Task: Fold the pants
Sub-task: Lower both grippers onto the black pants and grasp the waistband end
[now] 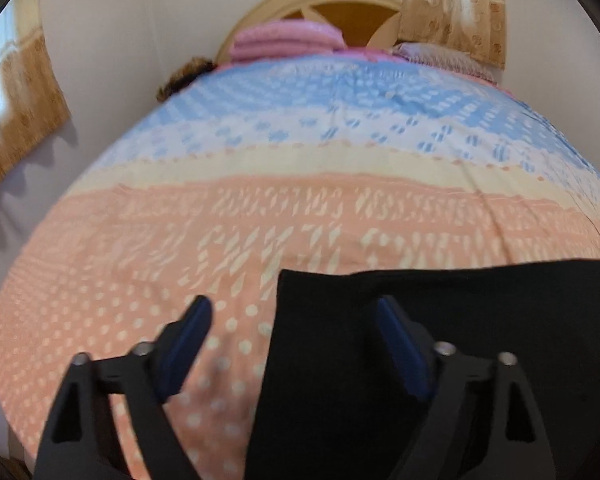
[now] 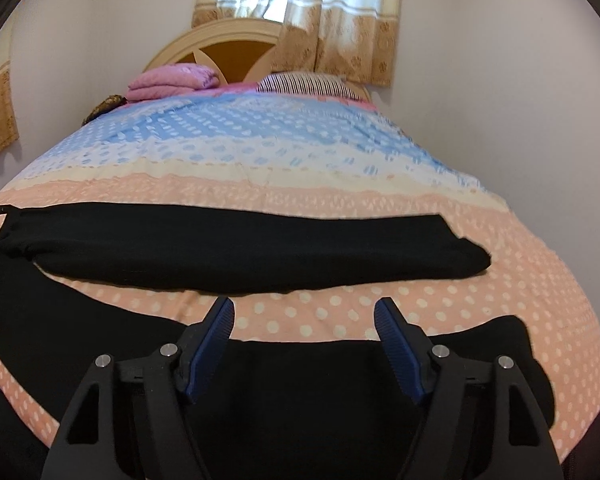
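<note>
One pair of black pants (image 2: 260, 252) lies on the bed (image 2: 420, 304), two legs spread ahead of the right tool (image 2: 304, 312). Both tools, left tool (image 1: 292, 312) included, gape empty.

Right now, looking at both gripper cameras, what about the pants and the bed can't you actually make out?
- Left wrist view: the black pants run off the right and bottom edges, and the left gripper covers part.
- Right wrist view: the waist end is cut by the left edge; the right gripper hides the near leg's middle.
- Left wrist view: the bedspread pattern is motion-blurred.
</note>
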Demonstrator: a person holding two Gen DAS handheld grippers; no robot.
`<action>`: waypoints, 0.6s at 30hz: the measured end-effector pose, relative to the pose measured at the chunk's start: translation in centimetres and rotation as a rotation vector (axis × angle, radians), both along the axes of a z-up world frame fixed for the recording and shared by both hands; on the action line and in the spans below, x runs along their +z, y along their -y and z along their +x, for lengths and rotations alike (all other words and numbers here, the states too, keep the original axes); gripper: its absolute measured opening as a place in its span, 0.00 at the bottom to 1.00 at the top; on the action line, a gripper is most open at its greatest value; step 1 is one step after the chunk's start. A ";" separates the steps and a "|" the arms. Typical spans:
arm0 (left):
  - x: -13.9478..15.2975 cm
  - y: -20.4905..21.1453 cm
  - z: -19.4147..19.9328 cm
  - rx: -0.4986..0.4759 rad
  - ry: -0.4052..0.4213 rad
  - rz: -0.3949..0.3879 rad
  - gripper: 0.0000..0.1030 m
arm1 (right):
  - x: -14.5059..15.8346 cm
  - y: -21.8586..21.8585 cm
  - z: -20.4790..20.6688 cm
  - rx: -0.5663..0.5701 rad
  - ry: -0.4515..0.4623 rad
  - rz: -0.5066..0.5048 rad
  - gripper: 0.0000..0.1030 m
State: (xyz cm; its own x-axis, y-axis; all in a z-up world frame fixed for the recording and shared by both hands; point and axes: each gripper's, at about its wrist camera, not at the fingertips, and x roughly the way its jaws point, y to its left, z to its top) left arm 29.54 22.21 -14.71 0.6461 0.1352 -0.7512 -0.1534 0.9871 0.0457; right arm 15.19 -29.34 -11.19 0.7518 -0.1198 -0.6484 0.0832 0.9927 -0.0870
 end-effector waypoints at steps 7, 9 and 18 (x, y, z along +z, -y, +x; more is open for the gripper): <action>-3.2 -0.7 2.0 -0.032 -0.078 -0.114 0.53 | -0.3 0.5 1.7 0.001 -0.018 -0.054 0.62; -3.2 -1.0 1.9 -0.031 -0.072 -0.141 0.53 | 0.0 1.3 2.5 -0.007 -0.021 -0.051 0.55; -3.7 -1.2 2.4 -0.017 -0.117 -0.128 0.73 | 2.4 9.0 5.9 -0.159 0.012 0.114 0.52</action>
State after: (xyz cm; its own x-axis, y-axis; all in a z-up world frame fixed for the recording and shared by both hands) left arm 31.91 23.42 -18.37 0.5544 0.0235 -0.8319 -0.1373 0.9885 -0.0635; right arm 21.10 -38.30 -8.78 0.7370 -0.1638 -0.6557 0.2401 0.9704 0.0274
